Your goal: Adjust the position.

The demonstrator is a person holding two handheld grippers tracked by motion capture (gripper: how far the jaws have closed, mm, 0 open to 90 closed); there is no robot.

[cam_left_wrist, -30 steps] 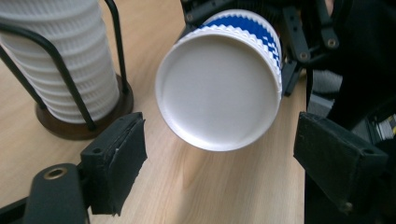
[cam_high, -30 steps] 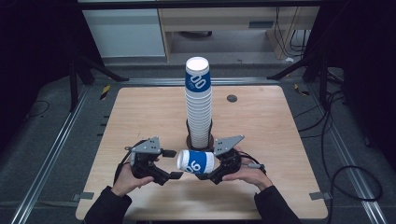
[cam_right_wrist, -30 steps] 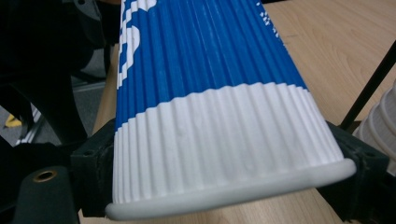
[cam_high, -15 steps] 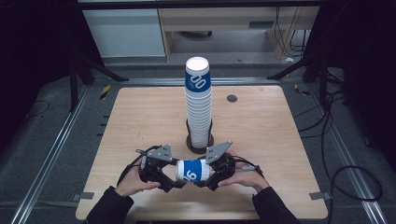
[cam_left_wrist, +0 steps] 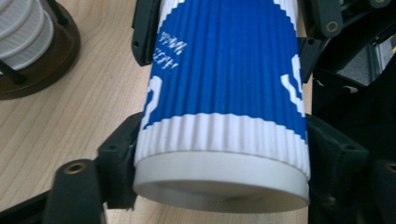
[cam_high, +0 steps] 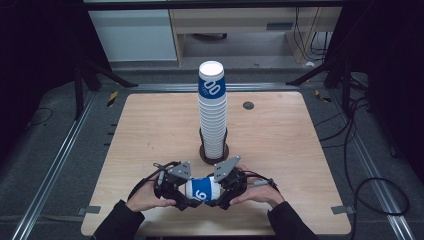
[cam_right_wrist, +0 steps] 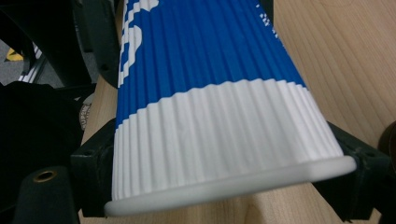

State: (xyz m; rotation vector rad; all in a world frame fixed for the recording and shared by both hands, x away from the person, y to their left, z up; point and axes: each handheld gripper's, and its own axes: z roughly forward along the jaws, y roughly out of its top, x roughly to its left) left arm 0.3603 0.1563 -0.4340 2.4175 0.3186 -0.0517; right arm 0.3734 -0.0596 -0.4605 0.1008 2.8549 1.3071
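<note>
A blue and white ribbed paper cup (cam_high: 202, 190) lies on its side just above the table's front edge, held between both grippers. My left gripper (cam_high: 189, 193) has just been closing its jaws, and they now press both sides of the cup's (cam_left_wrist: 224, 84) base end. My right gripper (cam_high: 218, 192) is shut on the cup's (cam_right_wrist: 210, 93) rim end, one jaw on each side. In the left gripper view my own gripper (cam_left_wrist: 224, 158) spans the white band. The right gripper (cam_right_wrist: 224, 154) grips near the rolled rim.
A tall stack of the same cups (cam_high: 212, 115) stands upside down in a dark round holder (cam_high: 214, 154) at the table's middle, just beyond my hands. A small dark disc (cam_high: 248, 105) lies on the wooden table (cam_high: 150, 125) farther back.
Both hands drew nearer the table's front edge with the cup. The left gripper came in from the left, took the cup's free end between its jaws and closed on it.
</note>
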